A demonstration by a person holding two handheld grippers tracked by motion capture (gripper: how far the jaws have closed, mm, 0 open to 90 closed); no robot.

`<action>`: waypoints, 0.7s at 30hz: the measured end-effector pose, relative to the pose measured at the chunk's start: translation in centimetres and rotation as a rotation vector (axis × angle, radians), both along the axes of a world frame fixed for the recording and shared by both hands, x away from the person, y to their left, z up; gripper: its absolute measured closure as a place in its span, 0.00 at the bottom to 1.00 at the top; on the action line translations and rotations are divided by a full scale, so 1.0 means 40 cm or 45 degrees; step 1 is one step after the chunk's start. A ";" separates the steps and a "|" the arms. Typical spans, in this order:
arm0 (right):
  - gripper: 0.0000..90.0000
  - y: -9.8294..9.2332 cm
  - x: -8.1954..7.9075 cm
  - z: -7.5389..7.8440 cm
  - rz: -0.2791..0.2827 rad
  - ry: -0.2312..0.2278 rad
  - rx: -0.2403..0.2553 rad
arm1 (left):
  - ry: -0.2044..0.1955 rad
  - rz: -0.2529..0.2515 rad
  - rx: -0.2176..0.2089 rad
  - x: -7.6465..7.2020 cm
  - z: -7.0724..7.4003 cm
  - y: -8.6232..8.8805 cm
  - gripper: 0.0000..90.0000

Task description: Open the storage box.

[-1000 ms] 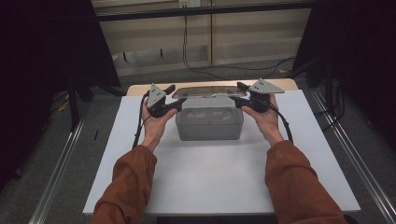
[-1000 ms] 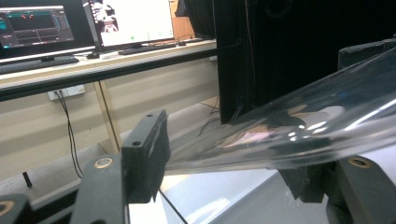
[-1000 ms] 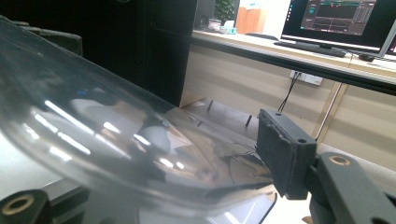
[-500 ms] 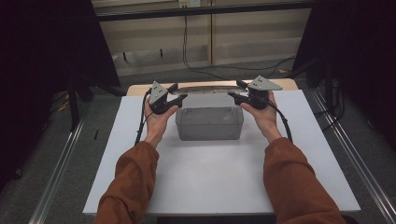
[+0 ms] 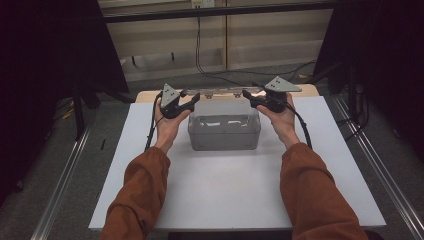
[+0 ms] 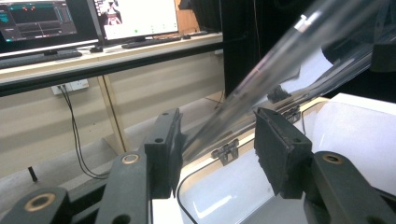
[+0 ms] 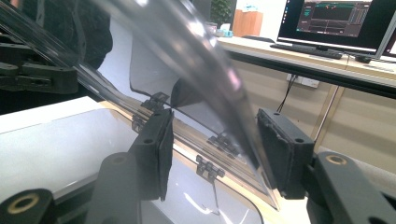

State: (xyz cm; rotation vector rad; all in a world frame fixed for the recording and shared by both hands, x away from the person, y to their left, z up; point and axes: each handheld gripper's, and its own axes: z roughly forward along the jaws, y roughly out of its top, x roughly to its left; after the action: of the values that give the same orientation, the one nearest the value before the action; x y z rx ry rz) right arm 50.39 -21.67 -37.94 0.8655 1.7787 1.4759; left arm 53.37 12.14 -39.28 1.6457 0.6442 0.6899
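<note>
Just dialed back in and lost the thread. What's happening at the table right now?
A person is swinging up the clear hinged lid of a clear plastic box on the white table, using the left gripper and right gripper. Both sets of jaws straddle the lid's edge with gaps; it stands partly open.

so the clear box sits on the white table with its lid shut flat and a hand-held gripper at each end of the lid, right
Not quite: the lid is raised, not shut flat. The high view shows it tilted up behind the clear box, and both gripper views show the transparent panel slanting up between the jaws. The rest holds: the box sits on the white table, with the left hand-held gripper and right hand-held gripper at the lid's ends.
</note>
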 end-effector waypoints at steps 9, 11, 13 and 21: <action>0.53 -0.002 0.016 0.003 0.000 0.007 -0.009 | 0.019 0.026 -0.032 0.024 -0.012 0.001 0.65; 0.53 -0.003 0.020 0.003 -0.005 0.012 -0.005 | 0.019 0.032 -0.030 0.029 -0.013 0.006 0.67; 0.53 -0.003 0.025 0.003 -0.002 0.010 0.008 | 0.021 0.035 -0.004 0.032 -0.013 0.012 0.68; 0.55 -0.008 0.036 -0.009 -0.008 0.027 0.010 | 0.037 0.032 0.014 0.045 -0.019 -0.003 0.68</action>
State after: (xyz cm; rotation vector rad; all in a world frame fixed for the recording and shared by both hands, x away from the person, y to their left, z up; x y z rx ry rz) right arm 51.82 -21.99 -38.31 0.8932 1.7852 1.4752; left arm 55.19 12.03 -40.04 1.6628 0.6840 0.6900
